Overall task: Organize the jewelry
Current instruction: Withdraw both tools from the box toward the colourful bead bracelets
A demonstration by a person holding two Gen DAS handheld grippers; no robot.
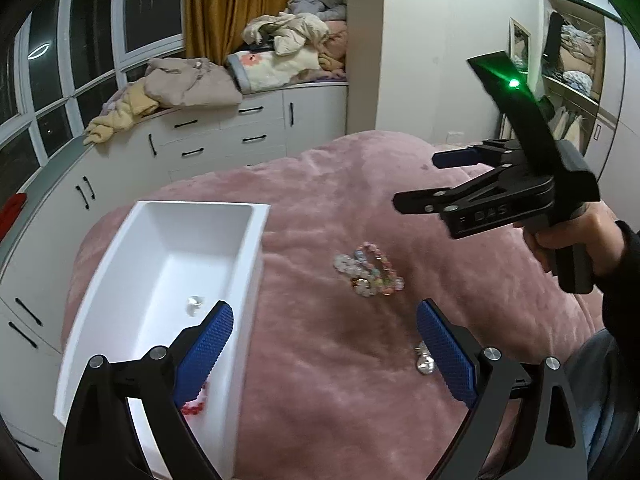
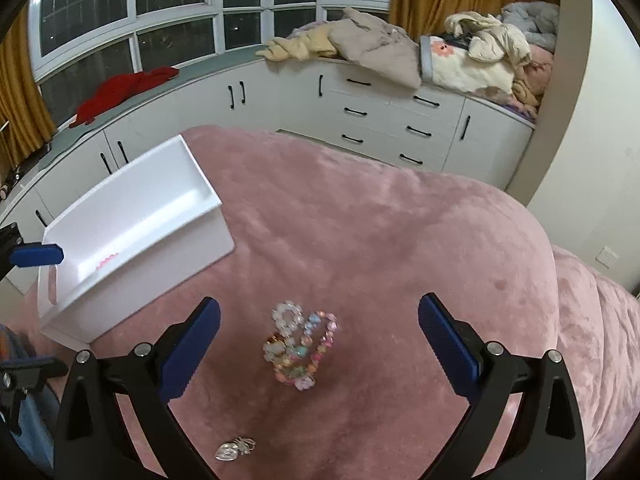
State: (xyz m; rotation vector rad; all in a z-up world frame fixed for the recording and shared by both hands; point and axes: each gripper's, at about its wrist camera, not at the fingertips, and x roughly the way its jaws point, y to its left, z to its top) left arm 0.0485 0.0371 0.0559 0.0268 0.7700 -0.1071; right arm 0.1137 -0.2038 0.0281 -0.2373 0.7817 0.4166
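left tool sits closest in its own view, blue pads spread wide and nothing between them, hanging over the near end of the white box and the pink blanket. one pad overlaps the box's right wall, the other sits just beside a small silver charm lying on the blanket. inside the box there's a red bead bracelet at the near end and a little clear piece on the floor of it, with most of the bottom still bare. right tool is released too, its pads wide apart, and the pile of pastel bead bracelets lies on the blanket right between them, not touched by either pad. from the left view that same right tool hovers off to the right, well above the pile. the silver charm lies apart from the pile on the near side. the box sits near the bed's left edge, close to the white cabinets under the window; the blanket right of the pile is open plush all the way to where it rounds off.
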